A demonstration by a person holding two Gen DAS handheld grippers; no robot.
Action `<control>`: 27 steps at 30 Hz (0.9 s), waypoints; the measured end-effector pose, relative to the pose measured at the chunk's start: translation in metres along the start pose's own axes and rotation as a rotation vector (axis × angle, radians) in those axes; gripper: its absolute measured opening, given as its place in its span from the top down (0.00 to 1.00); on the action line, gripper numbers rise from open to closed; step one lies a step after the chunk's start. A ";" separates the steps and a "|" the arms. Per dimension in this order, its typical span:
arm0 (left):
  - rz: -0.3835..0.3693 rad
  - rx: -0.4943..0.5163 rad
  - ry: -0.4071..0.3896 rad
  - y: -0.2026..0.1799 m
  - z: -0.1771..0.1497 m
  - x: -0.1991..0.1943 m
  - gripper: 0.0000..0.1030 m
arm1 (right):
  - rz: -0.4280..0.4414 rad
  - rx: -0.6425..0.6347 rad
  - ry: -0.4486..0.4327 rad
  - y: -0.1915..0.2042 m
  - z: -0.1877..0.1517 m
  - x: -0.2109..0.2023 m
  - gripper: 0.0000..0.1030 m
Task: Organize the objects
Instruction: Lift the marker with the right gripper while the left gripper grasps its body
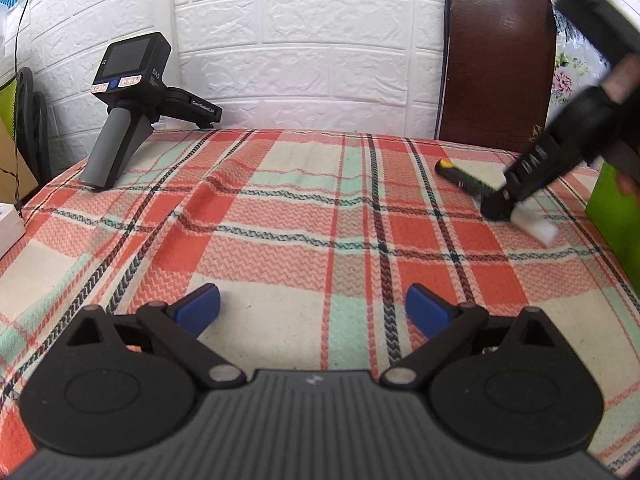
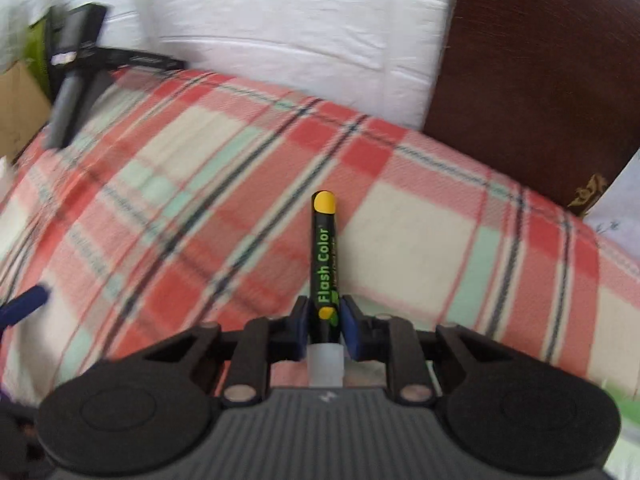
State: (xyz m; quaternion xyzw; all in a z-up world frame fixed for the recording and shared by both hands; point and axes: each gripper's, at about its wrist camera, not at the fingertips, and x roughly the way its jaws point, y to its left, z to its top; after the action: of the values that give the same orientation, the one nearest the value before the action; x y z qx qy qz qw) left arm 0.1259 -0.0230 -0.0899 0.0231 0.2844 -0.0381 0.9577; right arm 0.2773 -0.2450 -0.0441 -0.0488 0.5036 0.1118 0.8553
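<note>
A black marker (image 2: 325, 264) with a yellow end, a white cap and "Flash Color" print sits between the blue pads of my right gripper (image 2: 325, 316), which is shut on it over the plaid tablecloth (image 2: 200, 200). In the left wrist view the marker (image 1: 464, 178) lies low at the far right of the cloth, with the right gripper (image 1: 498, 206) clamped on it near its white cap (image 1: 536, 228). My left gripper (image 1: 312, 310) is open and empty above the near middle of the cloth.
A spare black handheld gripper (image 1: 124, 120) stands at the far left of the table. A dark brown chair back (image 1: 496, 60) rises behind the far right edge. A green box (image 1: 616, 216) stands at the right edge. A white brick wall lies behind.
</note>
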 end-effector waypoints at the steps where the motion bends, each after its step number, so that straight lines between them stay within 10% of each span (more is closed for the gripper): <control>1: -0.001 -0.001 0.000 0.000 0.000 0.000 0.03 | 0.015 -0.004 -0.008 0.006 -0.008 -0.004 0.82; 15: -0.082 0.093 0.043 -0.018 -0.028 -0.045 0.03 | -0.076 -0.211 -0.302 0.118 -0.202 -0.094 0.83; 22: -0.266 0.145 0.093 -0.048 -0.053 -0.090 0.03 | -0.114 -0.206 -0.356 0.119 -0.279 -0.135 0.82; 27: -0.418 0.096 0.190 -0.064 -0.043 -0.100 0.06 | -0.135 -0.090 -0.379 0.102 -0.300 -0.149 0.64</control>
State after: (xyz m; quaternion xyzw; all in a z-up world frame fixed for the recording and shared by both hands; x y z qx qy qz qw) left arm 0.0133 -0.0779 -0.0730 0.0126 0.3695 -0.2467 0.8958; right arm -0.0723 -0.2259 -0.0573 -0.0987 0.3236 0.0837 0.9373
